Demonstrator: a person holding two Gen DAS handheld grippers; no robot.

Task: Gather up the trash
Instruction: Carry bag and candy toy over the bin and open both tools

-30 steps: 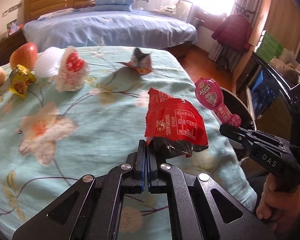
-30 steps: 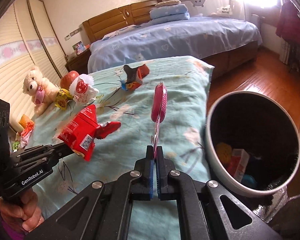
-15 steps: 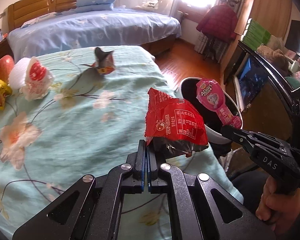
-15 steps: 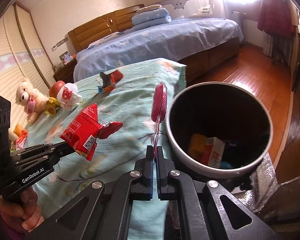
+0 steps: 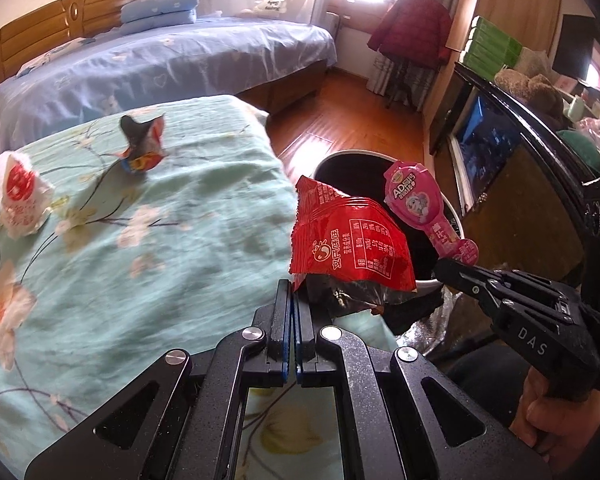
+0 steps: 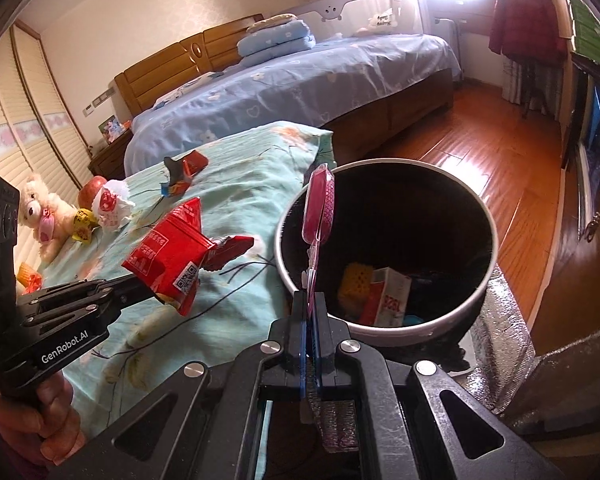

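Moved sideways off the bed toward the bin since a second ago. Red snack bag pinched in left hand-held gripper, level with bin rim. Pink wrapper pinched in right hand-held gripper, over bin mouth. More wrappers lying on bed.

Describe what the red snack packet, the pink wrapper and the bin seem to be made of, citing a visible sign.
Red snack packet: likely glossy plastic film; it crinkles and shines. Pink wrapper: apparently printed plastic over a flat shape, with a sealed clear edge. Bin: pale smooth rim, dark inside; plastic or metal, unclear.
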